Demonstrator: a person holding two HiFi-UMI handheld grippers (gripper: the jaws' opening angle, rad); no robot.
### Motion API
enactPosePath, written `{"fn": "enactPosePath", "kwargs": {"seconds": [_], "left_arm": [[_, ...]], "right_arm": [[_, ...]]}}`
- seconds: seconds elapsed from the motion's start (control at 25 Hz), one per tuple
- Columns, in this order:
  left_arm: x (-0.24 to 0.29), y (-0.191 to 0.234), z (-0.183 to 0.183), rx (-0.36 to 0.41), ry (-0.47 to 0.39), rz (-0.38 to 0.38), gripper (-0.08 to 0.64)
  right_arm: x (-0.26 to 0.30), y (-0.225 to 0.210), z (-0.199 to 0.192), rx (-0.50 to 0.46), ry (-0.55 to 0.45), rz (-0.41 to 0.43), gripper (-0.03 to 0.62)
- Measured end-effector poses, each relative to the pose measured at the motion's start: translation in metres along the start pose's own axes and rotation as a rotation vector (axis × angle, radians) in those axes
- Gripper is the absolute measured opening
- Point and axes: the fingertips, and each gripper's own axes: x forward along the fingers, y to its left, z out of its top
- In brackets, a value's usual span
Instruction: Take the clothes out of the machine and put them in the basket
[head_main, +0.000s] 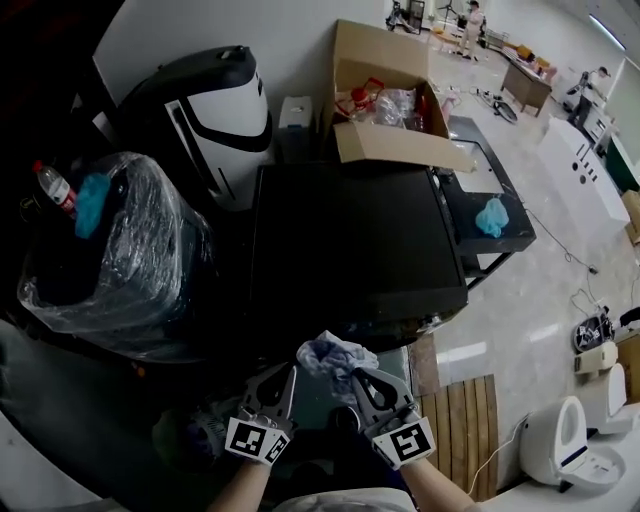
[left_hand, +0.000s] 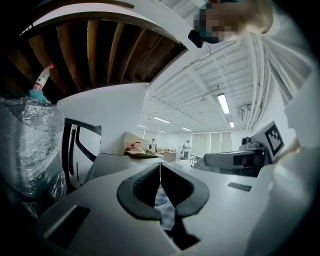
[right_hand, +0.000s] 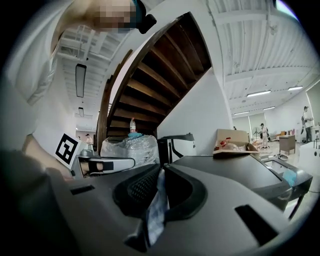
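Note:
In the head view both grippers are side by side at the bottom, just in front of the black machine (head_main: 350, 240). A crumpled pale blue-and-white cloth (head_main: 335, 355) is bunched between them. My left gripper (head_main: 290, 372) is shut on it; in the left gripper view a strip of the cloth (left_hand: 164, 207) hangs out of the closed left gripper (left_hand: 160, 165). My right gripper (head_main: 353, 376) is also shut on the cloth, and the right gripper view shows a fold of cloth (right_hand: 156, 205) pinched in the right gripper (right_hand: 161, 171). I cannot make out a basket.
A bin wrapped in clear plastic (head_main: 110, 250), with a bottle (head_main: 55, 187) on it, stands at the left. A black-and-white appliance (head_main: 210, 110) and an open cardboard box (head_main: 385, 100) sit behind the machine. Wooden slats (head_main: 465, 430) and a white device (head_main: 560, 440) lie at the lower right.

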Motion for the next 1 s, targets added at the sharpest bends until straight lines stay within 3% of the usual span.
{"fn": "enactPosePath", "kwargs": {"seconds": [0.24, 0.48, 0.8, 1.0], "left_arm": [[-0.003, -0.002, 0.056, 0.002, 0.023, 0.036, 0.021], [-0.007, 0.009, 0.099, -0.015, 0.010, 0.127, 0.021], [-0.020, 0.012, 0.135, 0.012, -0.031, 0.243, 0.021], [-0.047, 0.022, 0.140, 0.011, -0.038, 0.357, 0.021]], "right_arm": [[0.004, -0.004, 0.065, 0.012, -0.004, 0.039, 0.026], [0.011, -0.004, 0.109, 0.036, 0.005, 0.105, 0.026], [0.022, 0.000, 0.136, 0.024, 0.006, 0.216, 0.026], [0.036, 0.014, 0.141, 0.026, 0.011, 0.305, 0.026]]}}
